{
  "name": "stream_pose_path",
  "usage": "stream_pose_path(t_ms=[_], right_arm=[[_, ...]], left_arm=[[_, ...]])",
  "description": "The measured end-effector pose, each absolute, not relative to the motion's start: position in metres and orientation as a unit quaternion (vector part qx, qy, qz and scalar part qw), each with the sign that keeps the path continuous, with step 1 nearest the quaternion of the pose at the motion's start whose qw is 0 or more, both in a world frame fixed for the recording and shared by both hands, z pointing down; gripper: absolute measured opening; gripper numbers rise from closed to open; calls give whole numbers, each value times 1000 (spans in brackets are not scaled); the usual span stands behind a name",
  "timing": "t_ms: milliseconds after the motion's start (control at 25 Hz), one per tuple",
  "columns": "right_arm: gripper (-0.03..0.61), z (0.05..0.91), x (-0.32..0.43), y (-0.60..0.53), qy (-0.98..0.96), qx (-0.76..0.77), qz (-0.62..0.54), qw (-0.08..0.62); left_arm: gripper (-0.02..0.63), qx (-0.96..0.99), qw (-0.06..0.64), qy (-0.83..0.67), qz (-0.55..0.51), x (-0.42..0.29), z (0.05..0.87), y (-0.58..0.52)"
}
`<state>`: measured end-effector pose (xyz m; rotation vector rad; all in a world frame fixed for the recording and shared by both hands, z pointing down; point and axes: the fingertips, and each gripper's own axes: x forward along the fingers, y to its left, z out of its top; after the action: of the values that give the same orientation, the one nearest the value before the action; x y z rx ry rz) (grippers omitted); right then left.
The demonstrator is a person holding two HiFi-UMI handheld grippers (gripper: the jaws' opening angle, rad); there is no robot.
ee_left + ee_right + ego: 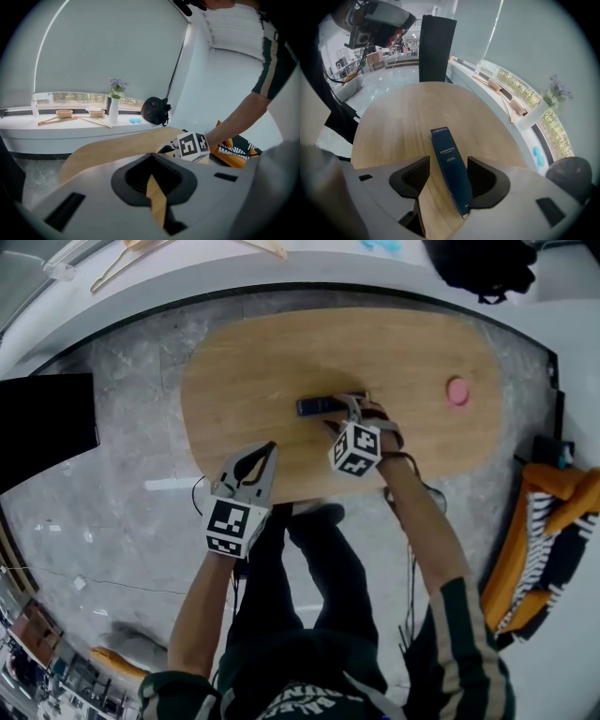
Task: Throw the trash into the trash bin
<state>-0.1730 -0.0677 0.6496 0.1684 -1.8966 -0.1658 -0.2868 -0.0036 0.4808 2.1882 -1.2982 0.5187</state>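
The dark blue box [449,164] lies at the middle of the tabletop [244,362], between the 2 spread jaws of the right gripper [449,179], unclamped. The left gripper [152,180] hangs at the near edge, jaws together and empty. Likely step: the grasp, which needs both pads closed on the box's long sides.

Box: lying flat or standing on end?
Lying flat: the box rests with its long face on the table.

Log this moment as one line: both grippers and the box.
right gripper: open, astride dark blue box on wooden table | left gripper: shut, empty, at table edge | box: not gripped
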Motion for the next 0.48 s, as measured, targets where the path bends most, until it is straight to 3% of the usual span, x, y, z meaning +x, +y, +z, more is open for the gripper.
stream_pose_path(t_ms=[480], right_arm=[[225, 679, -168, -84, -789, 73, -58, 608]], left_arm=[[0, 801, 286, -485, 204, -302, 504, 1]])
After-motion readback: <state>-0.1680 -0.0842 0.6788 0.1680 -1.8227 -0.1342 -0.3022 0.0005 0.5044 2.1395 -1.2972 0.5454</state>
